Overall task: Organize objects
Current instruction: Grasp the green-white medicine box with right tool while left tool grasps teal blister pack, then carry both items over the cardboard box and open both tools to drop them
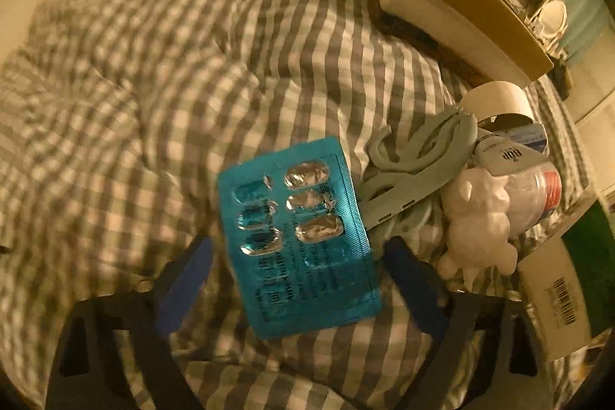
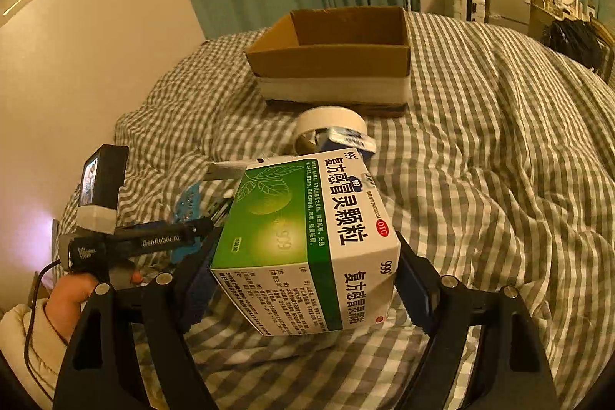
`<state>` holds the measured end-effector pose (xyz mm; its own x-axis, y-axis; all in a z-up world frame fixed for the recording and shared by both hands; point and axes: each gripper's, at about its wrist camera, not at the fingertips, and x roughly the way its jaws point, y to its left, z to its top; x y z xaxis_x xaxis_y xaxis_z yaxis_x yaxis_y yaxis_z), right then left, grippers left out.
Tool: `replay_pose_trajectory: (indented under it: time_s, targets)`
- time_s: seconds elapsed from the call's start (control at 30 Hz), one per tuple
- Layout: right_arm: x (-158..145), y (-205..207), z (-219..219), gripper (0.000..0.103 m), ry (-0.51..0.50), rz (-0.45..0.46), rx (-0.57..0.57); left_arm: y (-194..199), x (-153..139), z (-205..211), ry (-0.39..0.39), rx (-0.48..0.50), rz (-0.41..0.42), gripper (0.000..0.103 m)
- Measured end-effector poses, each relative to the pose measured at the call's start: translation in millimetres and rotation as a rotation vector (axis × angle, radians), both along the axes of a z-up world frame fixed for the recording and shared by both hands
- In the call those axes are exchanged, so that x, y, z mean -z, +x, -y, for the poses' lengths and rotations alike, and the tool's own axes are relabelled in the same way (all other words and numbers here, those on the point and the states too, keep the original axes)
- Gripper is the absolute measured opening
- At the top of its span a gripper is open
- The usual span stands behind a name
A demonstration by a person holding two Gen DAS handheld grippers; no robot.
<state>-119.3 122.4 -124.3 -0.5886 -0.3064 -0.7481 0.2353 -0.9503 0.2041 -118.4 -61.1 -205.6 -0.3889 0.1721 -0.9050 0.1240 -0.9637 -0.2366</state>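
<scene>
Box [image 2: 303, 244] marked "999" – pinched by right tool [image 2: 303, 279]; left tool [image 1: 296, 256] spread.

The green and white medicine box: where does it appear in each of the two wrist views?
Left wrist view: the green and white medicine box sits at the far right edge, barcode side showing, partly cut off.
Right wrist view: it fills the lower centre, gripped between the right gripper fingers.
Shared landmark: the open cardboard box on the checked bedcover.
</scene>
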Motion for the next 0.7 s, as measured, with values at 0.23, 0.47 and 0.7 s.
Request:
replay_pose_trajectory:
  time_s: [0.23, 0.47, 0.7]
  targets:
    - [-6.8, 5.7, 6.0, 0.081, 0.015, -0.026, -0.017, 16.2, -9.2, 0.2, 0.023, 0.029, -0.013, 0.073]
    - [-40.6, 27.4, 2.6, 0.081, 0.022, -0.106, -0.006, 47.1, -63.5, -4.9, -0.045, 0.059, -0.117, 0.072]
    - [-82.4, 60.2, -7.5, 0.081, 0.024, -0.191, 0.012, 72.8, -150.9, -22.3, -0.078, 0.064, -0.261, 0.072]
